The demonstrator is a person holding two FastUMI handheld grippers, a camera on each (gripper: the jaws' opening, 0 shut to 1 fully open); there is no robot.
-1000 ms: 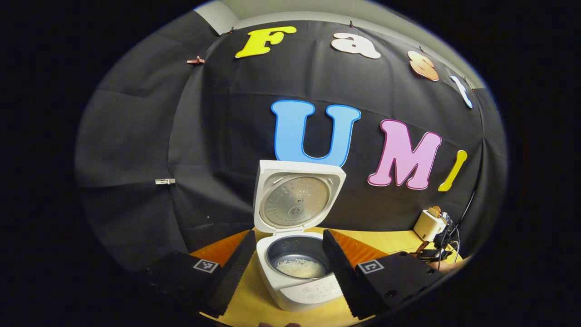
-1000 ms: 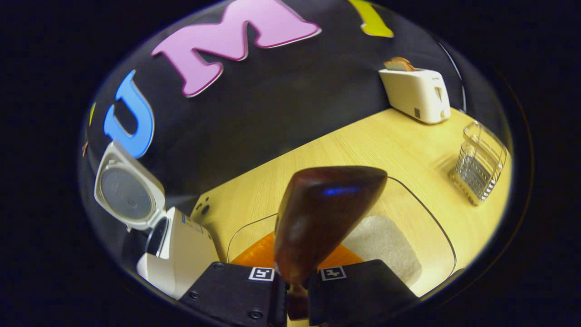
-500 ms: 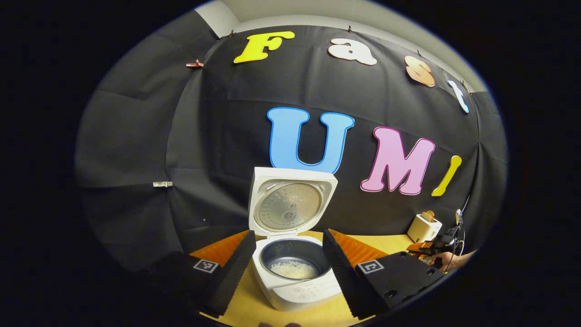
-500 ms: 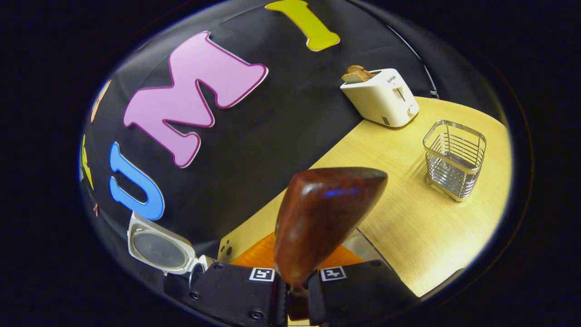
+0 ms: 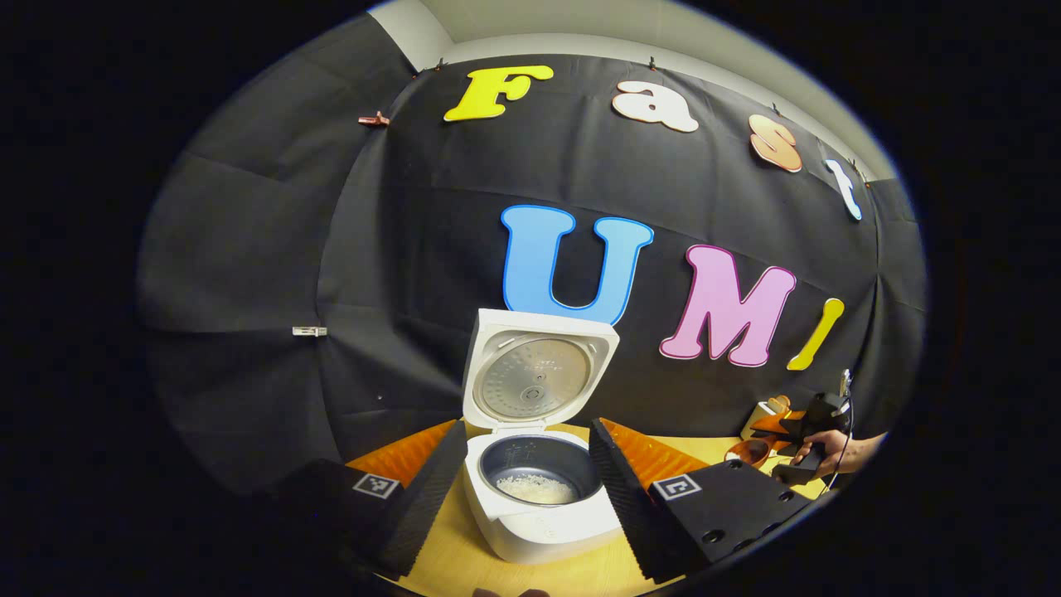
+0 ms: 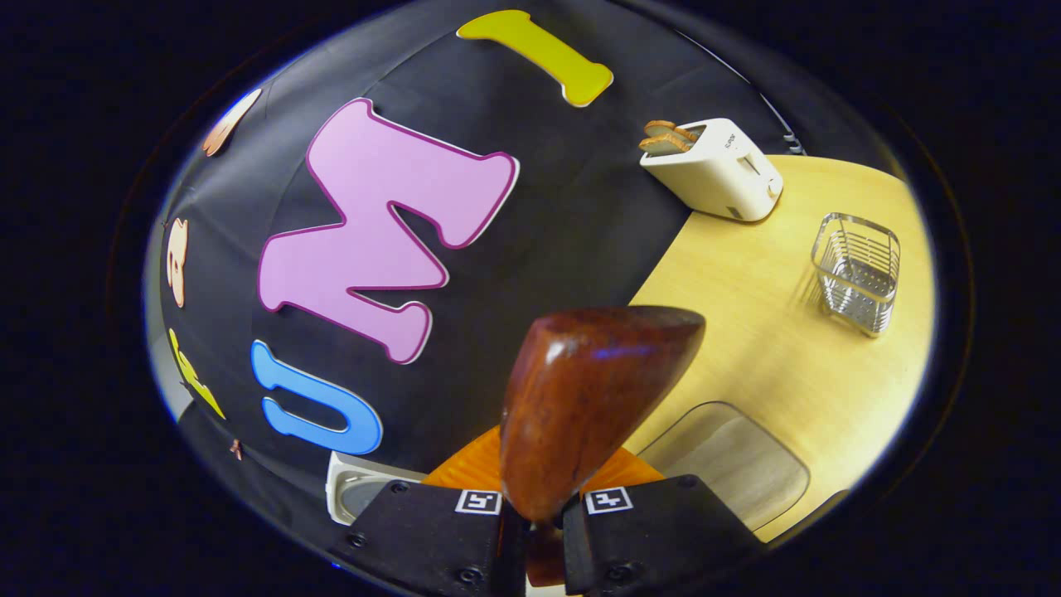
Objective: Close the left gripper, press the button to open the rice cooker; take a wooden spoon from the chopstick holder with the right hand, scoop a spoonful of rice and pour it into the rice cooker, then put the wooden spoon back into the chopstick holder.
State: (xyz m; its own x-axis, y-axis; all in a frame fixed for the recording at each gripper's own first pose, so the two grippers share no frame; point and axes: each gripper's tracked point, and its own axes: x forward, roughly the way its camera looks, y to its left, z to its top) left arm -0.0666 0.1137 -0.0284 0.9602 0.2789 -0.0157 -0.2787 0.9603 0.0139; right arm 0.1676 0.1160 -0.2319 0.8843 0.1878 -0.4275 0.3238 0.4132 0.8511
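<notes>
Dark reddish-brown wooden spoon (image 6: 593,398) pinched at its neck between right gripper (image 6: 530,531) fingers, bowl raised over pale wood table (image 6: 771,332). Wire-mesh chopstick holder (image 6: 858,272) stands far right, bare tabletop around it. White rice cooker (image 5: 535,448), lid up, rice inside, sits between spread left gripper (image 5: 522,489) fingers.

Rice cooker (image 5: 539,514): white, square-bodied, standing on the table. Lid (image 5: 537,373) open, hinged at the back and standing near upright, its metal inner plate facing forward. Dark inner pot (image 5: 540,468) holds a small white patch of rice (image 5: 537,489) at the bottom.

Wooden spoon (image 6: 584,398): dark reddish-brown, glossy, bowl end up and raised above the table; the handle end is pinched between the right jaws.

Chopstick holder (image 6: 858,272): wire basket, upright on the table, well apart from the spoon.

Rice dish (image 6: 729,464): clear, rounded, a pale layer of rice inside.
</notes>
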